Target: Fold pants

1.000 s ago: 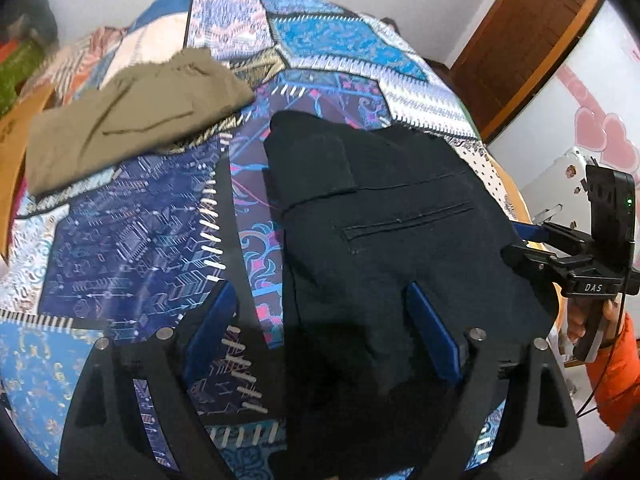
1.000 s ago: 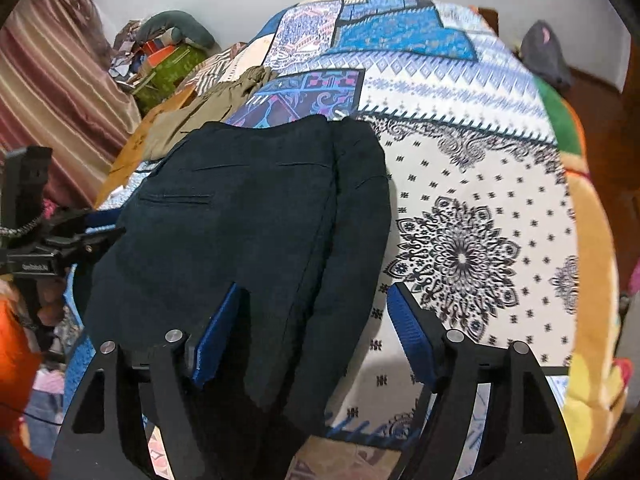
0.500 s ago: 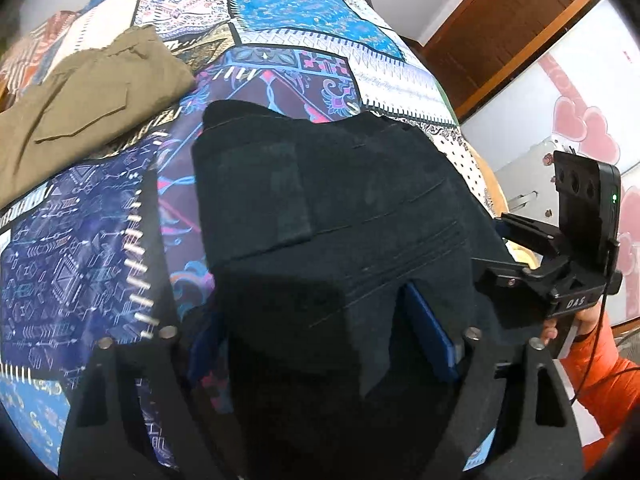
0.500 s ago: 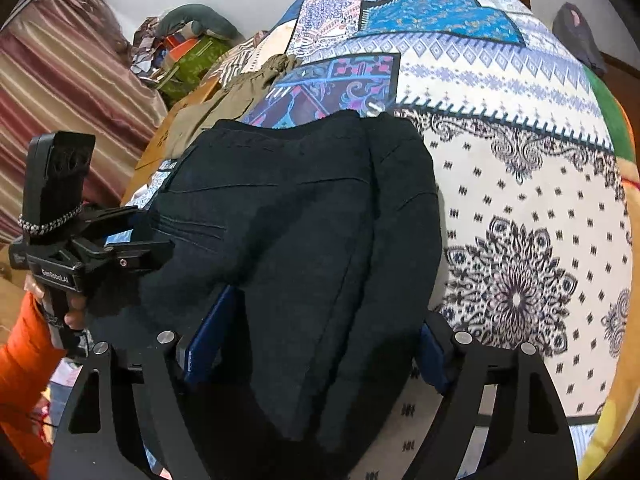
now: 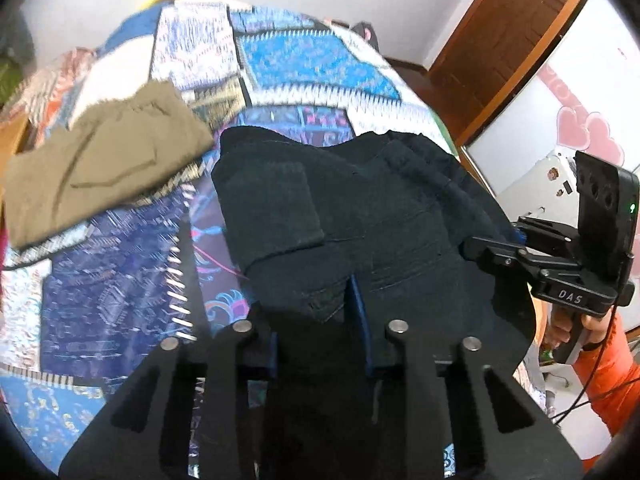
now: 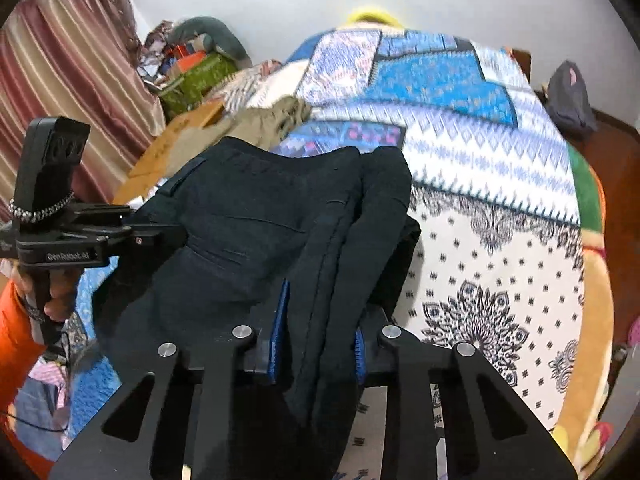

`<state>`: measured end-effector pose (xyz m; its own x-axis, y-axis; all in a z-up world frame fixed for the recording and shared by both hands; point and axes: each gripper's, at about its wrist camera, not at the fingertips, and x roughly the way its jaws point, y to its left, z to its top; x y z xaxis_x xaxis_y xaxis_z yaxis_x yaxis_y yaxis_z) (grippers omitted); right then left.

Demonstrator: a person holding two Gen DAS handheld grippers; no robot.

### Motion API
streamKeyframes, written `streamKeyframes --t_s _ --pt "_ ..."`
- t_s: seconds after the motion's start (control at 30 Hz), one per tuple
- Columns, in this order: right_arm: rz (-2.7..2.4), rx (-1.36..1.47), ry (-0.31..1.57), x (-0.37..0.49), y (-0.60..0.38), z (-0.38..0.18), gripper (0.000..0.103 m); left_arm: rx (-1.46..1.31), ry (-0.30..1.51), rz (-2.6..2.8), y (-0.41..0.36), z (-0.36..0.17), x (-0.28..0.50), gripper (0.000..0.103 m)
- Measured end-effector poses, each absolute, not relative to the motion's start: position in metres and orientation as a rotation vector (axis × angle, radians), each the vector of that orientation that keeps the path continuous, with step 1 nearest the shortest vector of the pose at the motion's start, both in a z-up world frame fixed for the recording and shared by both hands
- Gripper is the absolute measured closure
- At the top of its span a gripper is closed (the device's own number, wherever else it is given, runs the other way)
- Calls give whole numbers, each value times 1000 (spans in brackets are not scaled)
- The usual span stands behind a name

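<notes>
Dark navy pants (image 5: 360, 200) lie folded on the patchwork bedspread (image 5: 100, 280), their near edge raised and bunched. My left gripper (image 5: 316, 332) has its jaws closing, blue pads pressing a thick fold at the near left corner. In the right wrist view the same pants (image 6: 260, 208) hang from my right gripper (image 6: 320, 340), whose jaws are also closing and pinch the near right edge. Each view shows the other hand-held gripper at the side of the cloth: the right one (image 5: 560, 272), the left one (image 6: 80, 240); their fingertips are hidden by fabric.
Folded khaki pants (image 5: 104, 160) rest on the bed to the far left. A brown door (image 5: 500, 40) stands at the right. A striped curtain (image 6: 60, 80) and a pile of clutter (image 6: 192, 68) lie left of the bed, a dark bag (image 6: 568, 96) at its far right.
Both grippers went from wide open astride the pants' near edge to closed on it. Both have risen, lifting and bunching the near edge of the pants.
</notes>
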<state>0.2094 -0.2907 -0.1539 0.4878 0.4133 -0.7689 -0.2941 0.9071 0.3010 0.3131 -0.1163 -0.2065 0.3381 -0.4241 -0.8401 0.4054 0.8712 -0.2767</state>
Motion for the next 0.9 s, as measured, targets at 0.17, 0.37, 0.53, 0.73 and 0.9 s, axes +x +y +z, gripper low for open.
streamKeyframes --t_s 0.17,0.37,0.53,0.73,0.9 --pt "437 128 906 212 -285 -129 81 25 1006 -501 -109 -176 298 77" --pt "456 100 823 224 -264 -96 81 21 902 -453 -86 -137 297 78" --pt "487 77 753 241 -239 -75 81 12 819 -404 -56 -107 303 78" --pt "530 67 714 274 -208 -67 81 10 785 -344 -16 -92 325 78" --pt "556 48 707 309 -179 -68 81 8 776 -306 12 -88 350 78"
